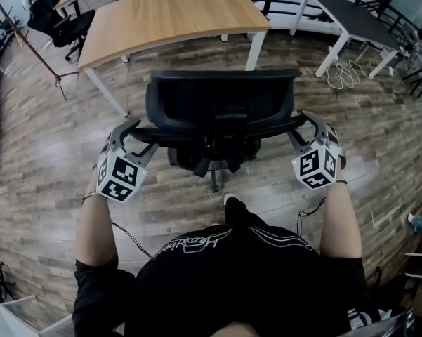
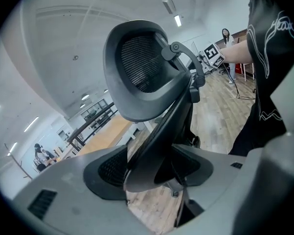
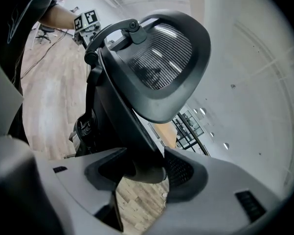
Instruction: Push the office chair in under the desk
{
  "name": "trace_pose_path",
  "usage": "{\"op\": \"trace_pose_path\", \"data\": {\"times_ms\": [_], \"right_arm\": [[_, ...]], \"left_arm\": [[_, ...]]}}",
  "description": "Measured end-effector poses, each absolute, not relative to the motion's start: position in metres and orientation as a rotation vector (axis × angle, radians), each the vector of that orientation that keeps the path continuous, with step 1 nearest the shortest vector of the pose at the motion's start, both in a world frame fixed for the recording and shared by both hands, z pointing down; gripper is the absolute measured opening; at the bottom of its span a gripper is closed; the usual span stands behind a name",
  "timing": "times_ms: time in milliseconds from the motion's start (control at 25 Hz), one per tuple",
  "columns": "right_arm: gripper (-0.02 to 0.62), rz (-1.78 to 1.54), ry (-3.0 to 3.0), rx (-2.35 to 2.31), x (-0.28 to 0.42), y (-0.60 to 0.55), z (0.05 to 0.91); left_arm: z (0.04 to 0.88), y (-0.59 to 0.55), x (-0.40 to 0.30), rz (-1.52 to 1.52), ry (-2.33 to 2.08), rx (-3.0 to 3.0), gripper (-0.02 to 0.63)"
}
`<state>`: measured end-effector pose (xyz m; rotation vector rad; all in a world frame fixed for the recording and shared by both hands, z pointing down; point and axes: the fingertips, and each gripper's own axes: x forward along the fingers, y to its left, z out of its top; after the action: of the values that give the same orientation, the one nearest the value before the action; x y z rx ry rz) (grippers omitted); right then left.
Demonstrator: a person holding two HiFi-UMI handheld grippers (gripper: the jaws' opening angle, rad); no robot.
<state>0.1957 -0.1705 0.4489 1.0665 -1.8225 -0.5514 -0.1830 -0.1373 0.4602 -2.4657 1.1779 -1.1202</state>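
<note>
Gripping the chair (image 1: 221,111) by both arm tips: left gripper (image 1: 128,133) clamped on one tip, right gripper (image 1: 314,123) clamped on the other, jaws set wide with the black frame filling the gap between the pads. Facing the desk (image 1: 168,16), chair just off its near edge, seat not under the top, backrest on the side away from the desk.
</note>
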Motion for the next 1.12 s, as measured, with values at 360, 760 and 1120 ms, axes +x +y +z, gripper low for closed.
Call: {"op": "trace_pose_path", "data": {"times_ms": [360, 760, 1120], "right_arm": [[0.261, -0.600, -1.872, 1.026, 0.186, -0.206, 0.447], [0.261, -0.656, -1.947, 0.949, 0.174, -0.272, 0.451], [0.261, -0.690, -2.010, 0.883, 0.158, -0.337, 0.450]], "left_arm": [[0.460, -0.158, -0.190, -1.167, 1.285, -2.430, 0.278], [0.467, -0.200, -0.199, -1.256, 1.397, -2.343, 0.278], [0.468, -0.241, -0.210, -1.300, 1.502, -2.318, 0.278]]}}
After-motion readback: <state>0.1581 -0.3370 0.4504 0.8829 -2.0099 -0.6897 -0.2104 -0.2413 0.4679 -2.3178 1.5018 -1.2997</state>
